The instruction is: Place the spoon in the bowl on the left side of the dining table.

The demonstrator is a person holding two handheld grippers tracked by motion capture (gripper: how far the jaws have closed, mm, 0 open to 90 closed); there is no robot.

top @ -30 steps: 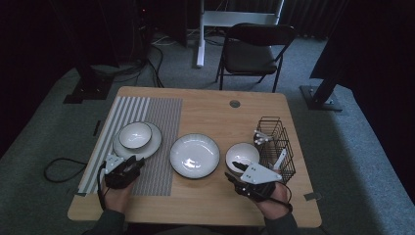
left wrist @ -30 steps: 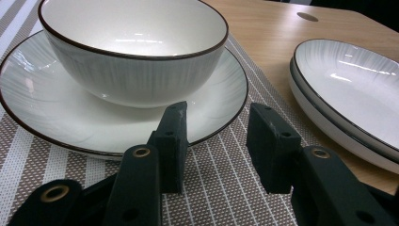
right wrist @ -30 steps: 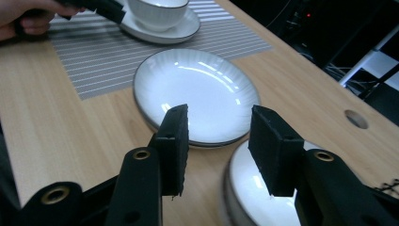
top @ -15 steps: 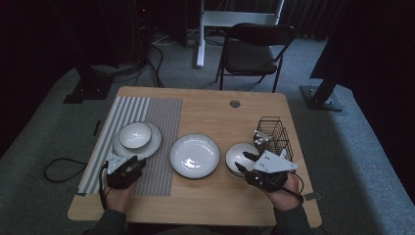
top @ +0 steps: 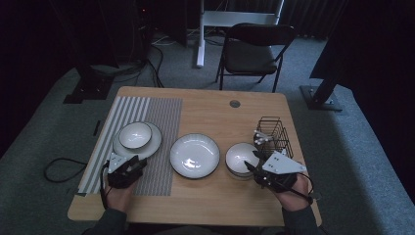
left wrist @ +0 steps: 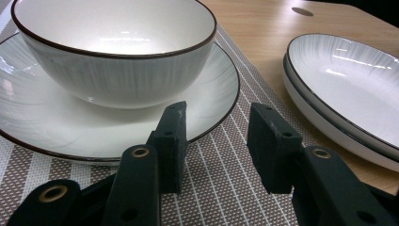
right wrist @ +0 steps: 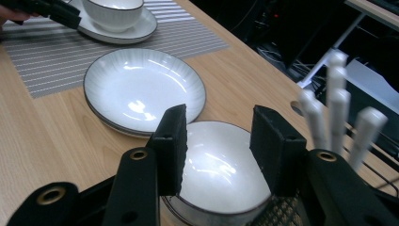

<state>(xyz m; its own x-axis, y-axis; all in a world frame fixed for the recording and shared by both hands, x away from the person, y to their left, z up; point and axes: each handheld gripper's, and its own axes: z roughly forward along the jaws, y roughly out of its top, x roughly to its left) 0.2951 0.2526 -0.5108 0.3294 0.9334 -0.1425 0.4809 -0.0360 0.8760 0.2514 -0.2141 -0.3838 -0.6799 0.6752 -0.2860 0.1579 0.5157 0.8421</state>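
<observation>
My right gripper (right wrist: 219,141) hangs over the near rim of the small bowl (top: 241,157) beside the wire basket (top: 271,133), jaws wide open, holding nothing. My left gripper (left wrist: 216,136) sits open and empty on the striped mat (top: 161,117), facing the bowl on its plate (left wrist: 122,127).

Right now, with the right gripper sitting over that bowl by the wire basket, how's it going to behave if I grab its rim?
The bowl looks glazed and glossy, so the rim is probably slippery. It seems rigid ceramic, likely heavy and chippable. Gripped one-sided by the open right gripper, it may tilt toward the wire basket.
</observation>
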